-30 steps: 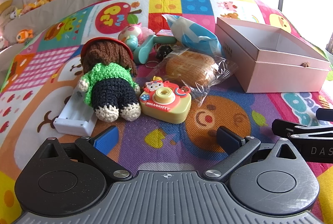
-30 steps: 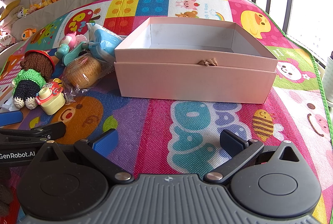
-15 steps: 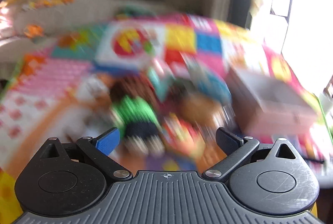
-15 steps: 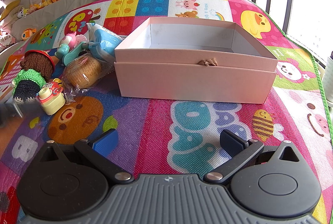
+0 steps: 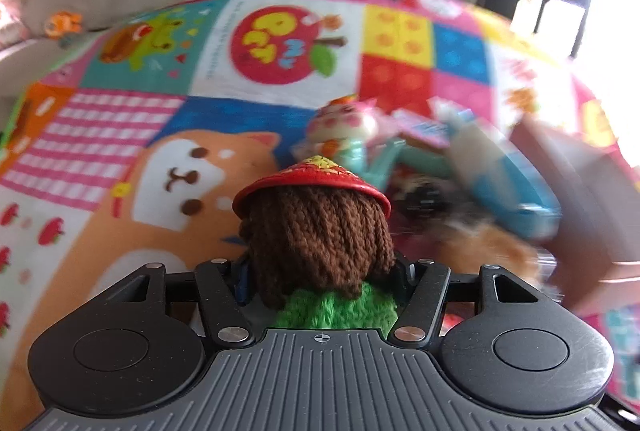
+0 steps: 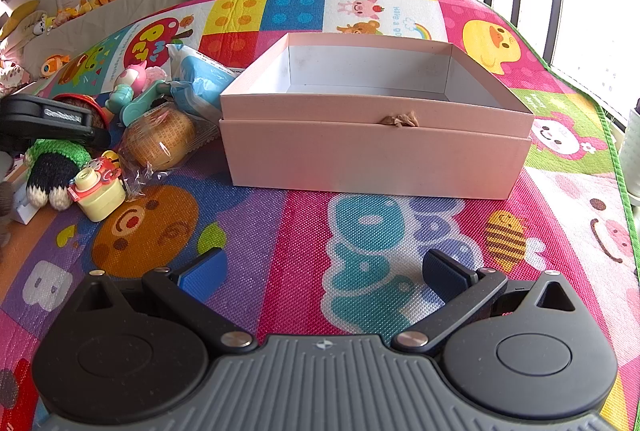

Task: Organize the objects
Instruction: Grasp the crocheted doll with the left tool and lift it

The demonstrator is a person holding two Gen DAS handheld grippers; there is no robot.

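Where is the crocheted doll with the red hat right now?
The crocheted doll sits between the closing fingers of the left claw. In the right wrist view it lies at the far left of the play mat, beside the toy camera.

Only few texts are showing clearly. On the play mat [image 6: 304, 243], a white panel with a pig and a bear at about one o'clock from the pink box [image 6: 376, 147] is carrying small blue words, rotated sideways, reading "Have a go". The red apple picture [image 6: 158, 49] at ten o'clock from the box is showing big yellow and blue letters, too distorted for reading them surely. Large bubble letters are lying on the mat at six o'clock from the box, only partly visible. The black left gripper [image 6: 52, 121] is bearing a white label, too blurred for reading.
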